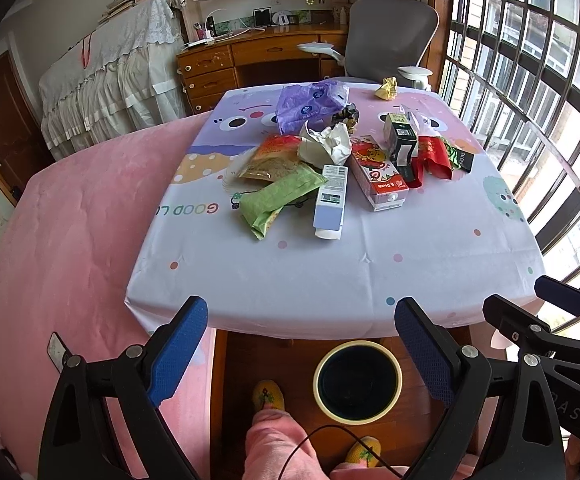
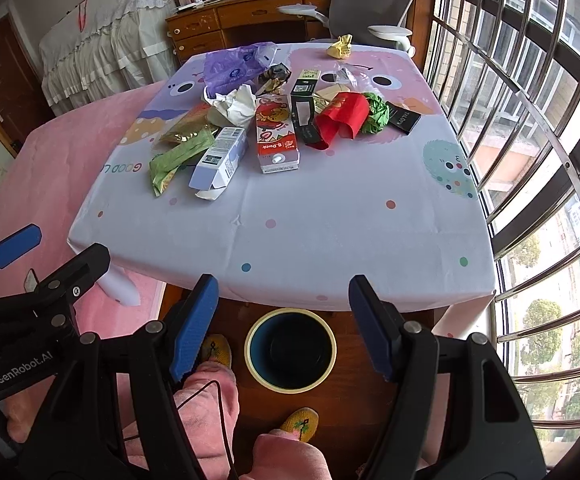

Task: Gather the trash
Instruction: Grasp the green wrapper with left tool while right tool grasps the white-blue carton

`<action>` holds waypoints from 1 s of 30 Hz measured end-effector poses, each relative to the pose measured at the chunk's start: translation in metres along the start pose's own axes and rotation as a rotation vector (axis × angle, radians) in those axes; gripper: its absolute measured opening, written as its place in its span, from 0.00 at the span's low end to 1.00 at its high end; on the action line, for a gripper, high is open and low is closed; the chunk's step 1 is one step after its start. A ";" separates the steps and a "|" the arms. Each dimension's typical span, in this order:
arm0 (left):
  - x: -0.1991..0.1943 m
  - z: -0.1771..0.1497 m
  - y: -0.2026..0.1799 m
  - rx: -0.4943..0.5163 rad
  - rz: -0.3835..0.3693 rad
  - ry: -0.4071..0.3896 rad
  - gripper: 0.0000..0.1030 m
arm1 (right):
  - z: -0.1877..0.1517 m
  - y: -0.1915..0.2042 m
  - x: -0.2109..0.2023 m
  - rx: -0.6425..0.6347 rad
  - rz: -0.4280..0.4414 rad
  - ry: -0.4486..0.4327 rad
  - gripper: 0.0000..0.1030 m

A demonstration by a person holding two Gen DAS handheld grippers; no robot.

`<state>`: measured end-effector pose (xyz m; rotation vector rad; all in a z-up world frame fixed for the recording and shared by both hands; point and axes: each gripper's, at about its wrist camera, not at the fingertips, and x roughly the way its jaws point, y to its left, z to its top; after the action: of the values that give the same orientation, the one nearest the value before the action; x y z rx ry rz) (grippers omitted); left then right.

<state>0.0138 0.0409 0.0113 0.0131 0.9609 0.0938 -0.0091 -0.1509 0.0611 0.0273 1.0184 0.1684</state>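
Note:
Trash lies scattered on the far half of the table (image 1: 330, 280): a green wrapper (image 1: 277, 200), a pale blue box (image 1: 332, 200), a red-and-white milk carton (image 1: 378, 176), crumpled white paper (image 1: 326, 144), a purple bag (image 1: 310, 104), a red wrapper (image 1: 430, 156) and a yellow wad (image 1: 386, 89). A round bin (image 1: 357, 382) with a cream rim stands on the floor under the near table edge. My left gripper (image 1: 302, 356) hangs open above the floor, before the table. My right gripper (image 2: 283, 320) is open too, over the bin (image 2: 290, 349), holding nothing.
A pink bed (image 1: 61, 248) runs along the table's left. Barred windows (image 1: 530, 80) close the right side. A wooden desk (image 1: 257, 56) and a grey chair (image 1: 390, 32) stand behind. The person's pink-trousered legs and yellow slippers (image 1: 267, 395) are by the bin.

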 end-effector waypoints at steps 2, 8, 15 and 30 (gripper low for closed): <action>0.010 0.013 0.012 0.007 -0.016 0.007 0.93 | 0.013 0.005 0.007 0.016 -0.012 -0.005 0.64; 0.052 0.065 0.054 0.055 -0.038 0.030 0.93 | 0.057 0.029 0.037 0.061 -0.027 0.002 0.64; 0.120 0.111 0.087 0.214 -0.092 0.089 0.93 | 0.101 0.064 0.104 0.098 -0.025 0.102 0.64; 0.256 0.138 0.054 0.520 -0.246 0.285 0.87 | 0.133 0.071 0.197 0.335 -0.061 0.214 0.64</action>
<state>0.2683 0.1210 -0.1156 0.3680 1.2426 -0.3923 0.1959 -0.0428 -0.0285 0.2874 1.2511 -0.0578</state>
